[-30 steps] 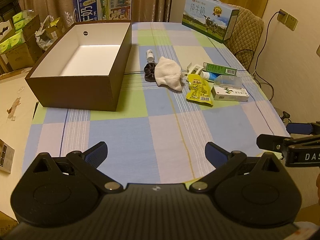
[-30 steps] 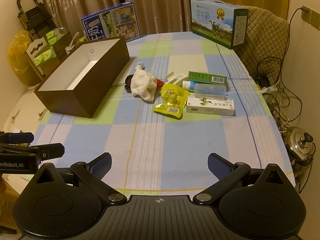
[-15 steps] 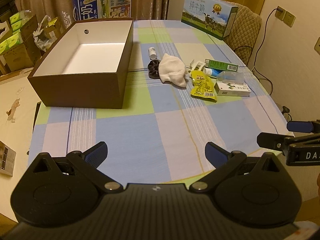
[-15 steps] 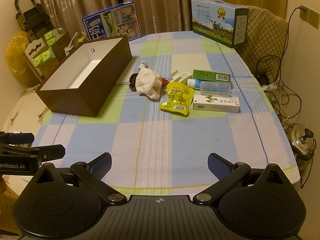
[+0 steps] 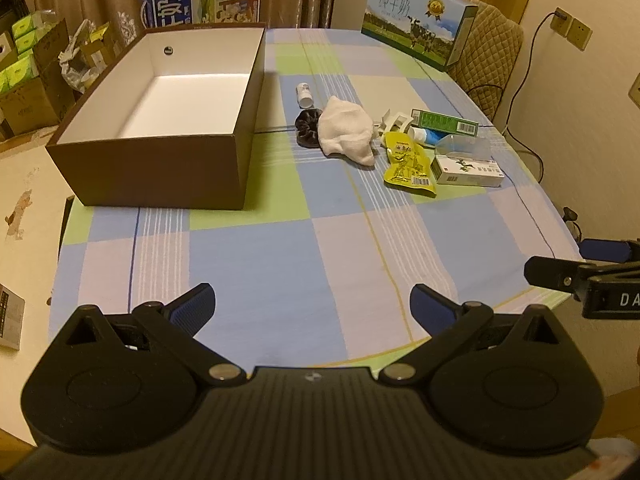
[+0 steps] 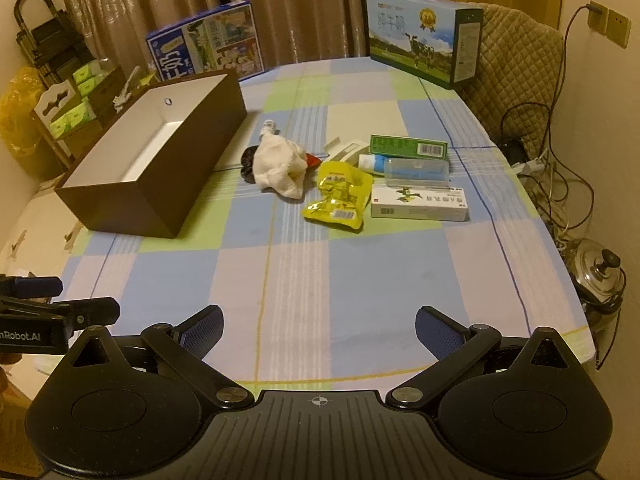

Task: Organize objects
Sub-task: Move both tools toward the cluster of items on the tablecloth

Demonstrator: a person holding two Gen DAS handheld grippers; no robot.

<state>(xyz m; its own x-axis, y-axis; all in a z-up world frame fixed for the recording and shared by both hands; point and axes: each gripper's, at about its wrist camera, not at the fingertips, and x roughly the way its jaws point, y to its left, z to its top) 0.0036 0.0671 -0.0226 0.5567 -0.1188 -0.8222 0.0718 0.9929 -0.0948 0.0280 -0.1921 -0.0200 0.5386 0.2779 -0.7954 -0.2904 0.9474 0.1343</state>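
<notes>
A brown box (image 5: 160, 168) (image 6: 168, 184) with a white inside stands open and empty at the table's left. Right of it lie a white cloth (image 5: 348, 130) (image 6: 280, 164), a black scrunchie (image 5: 306, 130), a small white bottle (image 5: 304, 94), a yellow pouch (image 5: 408, 164) (image 6: 340, 196), a white carton (image 5: 468, 170) (image 6: 420, 206), a green carton (image 5: 446, 122) (image 6: 408, 146) and a clear case (image 6: 416, 170). My left gripper (image 5: 312, 306) and right gripper (image 6: 318, 328) are both open and empty, low over the table's near edge, far from the objects.
Two milk cartons stand at the table's far end, a blue one (image 6: 208, 42) and a cow-printed one (image 6: 424, 36). A padded chair (image 6: 516, 76) is at the right. Cables and a metal pot (image 6: 598, 280) lie on the floor at the right. Shelves with boxes (image 6: 68, 100) stand left.
Both grippers have drawn back and risen a little; the objects look smaller and farther. Both stay open and empty. Nothing on the table has moved.
</notes>
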